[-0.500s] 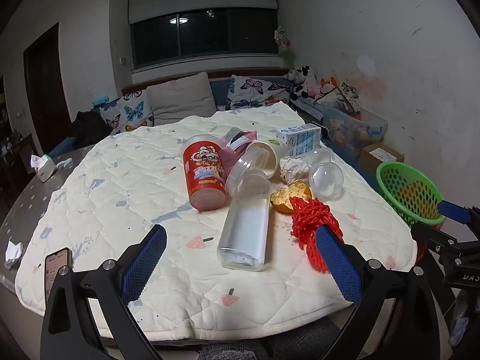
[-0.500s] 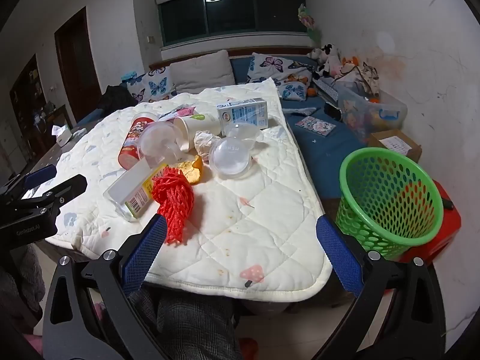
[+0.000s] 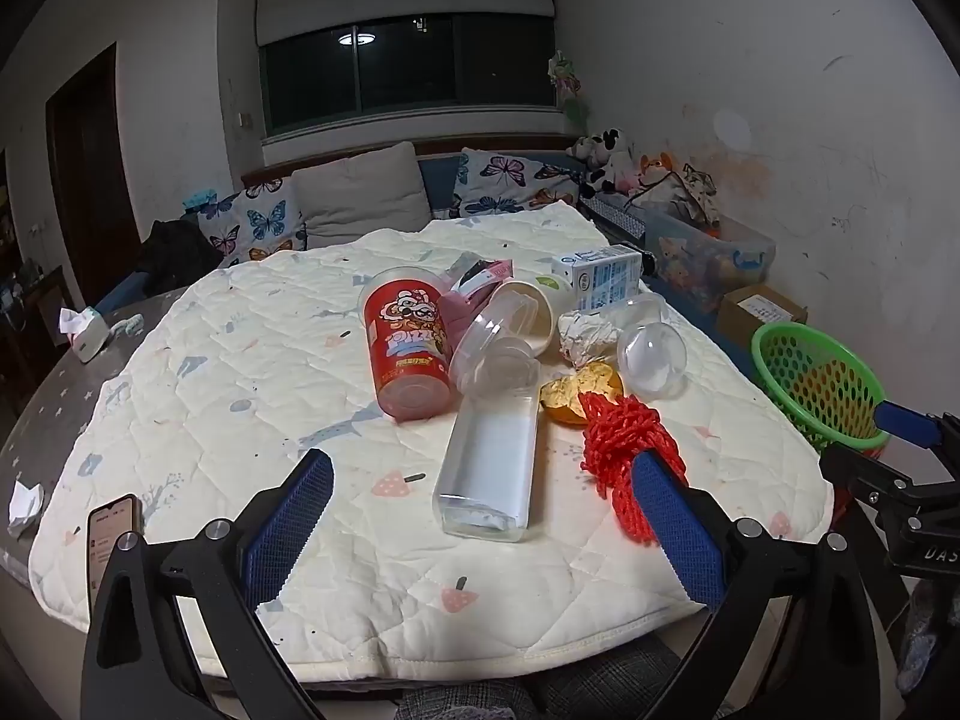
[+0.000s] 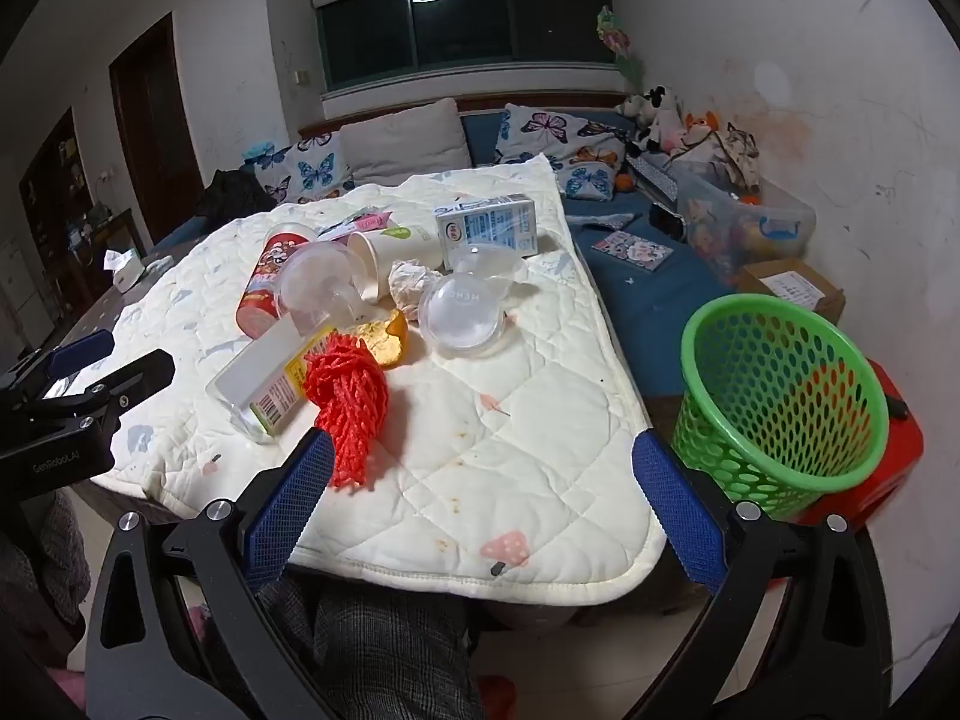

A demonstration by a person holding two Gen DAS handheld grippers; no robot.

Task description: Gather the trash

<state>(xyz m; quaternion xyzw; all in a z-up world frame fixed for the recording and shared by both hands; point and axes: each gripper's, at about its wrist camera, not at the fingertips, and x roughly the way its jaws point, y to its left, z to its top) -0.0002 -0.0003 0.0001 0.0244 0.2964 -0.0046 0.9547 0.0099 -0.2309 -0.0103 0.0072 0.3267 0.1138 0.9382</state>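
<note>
Both grippers, left (image 3: 480,516) and right (image 4: 480,504), gape empty over the table's near edge; the red net (image 4: 345,396) looks light and soft, best pinched mid-bunch.

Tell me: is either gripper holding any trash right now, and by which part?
Nothing is held. The left gripper and right gripper both stand open and empty, short of the red mesh net and the other litter.
</note>
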